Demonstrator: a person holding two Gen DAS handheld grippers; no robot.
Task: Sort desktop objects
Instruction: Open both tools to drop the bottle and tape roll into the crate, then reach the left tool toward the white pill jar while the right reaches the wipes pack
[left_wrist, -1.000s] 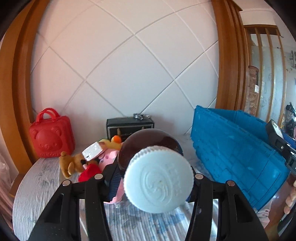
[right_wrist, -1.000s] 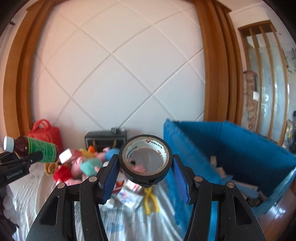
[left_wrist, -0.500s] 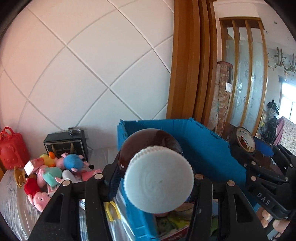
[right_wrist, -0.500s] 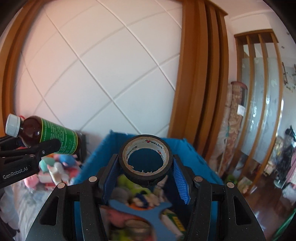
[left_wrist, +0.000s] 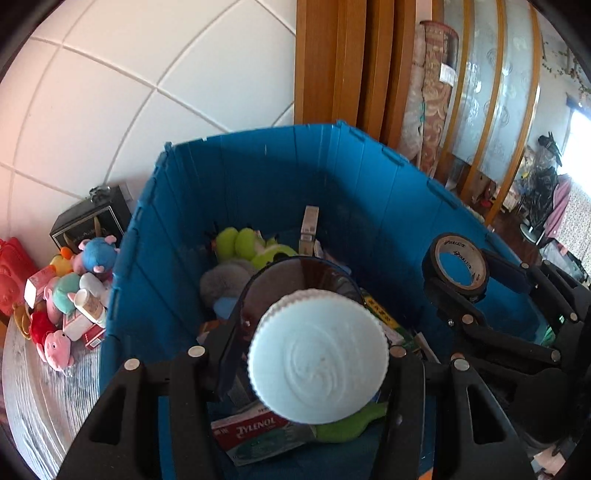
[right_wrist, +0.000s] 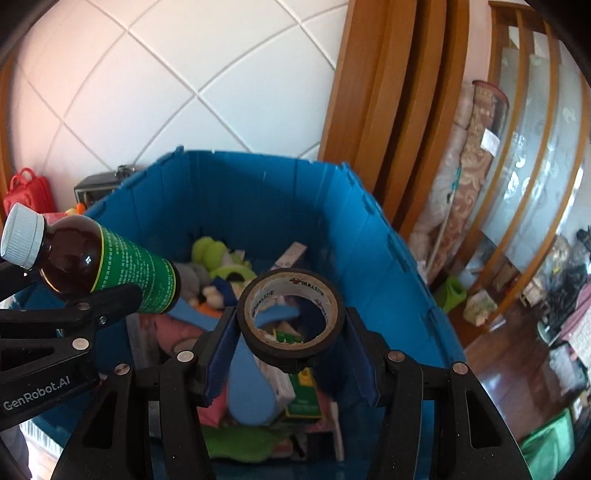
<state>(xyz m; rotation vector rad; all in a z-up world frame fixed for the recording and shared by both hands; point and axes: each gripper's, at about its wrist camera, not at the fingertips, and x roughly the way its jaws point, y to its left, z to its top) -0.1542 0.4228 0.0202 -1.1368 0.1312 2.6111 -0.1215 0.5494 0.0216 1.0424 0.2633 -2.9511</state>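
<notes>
Your left gripper is clamped on a brown bottle with a white cap and green label, and your right gripper is clamped on a roll of black tape. A second ago both pointed at the table with its heap of toys; now both hang over the open blue crate, the bottle toward its left wall and the tape toward its right side. To my eye, that puts you at the drop: both things look ready to go in among the plush toys and boxes already inside, such as the Tylenol box. In the left view the cap fills the middle, hiding the bottle's body and the crate floor beneath. The crate's near rim is cut off in both views. The toys left on the table by the crate's left wall are small and partly hidden.
</notes>
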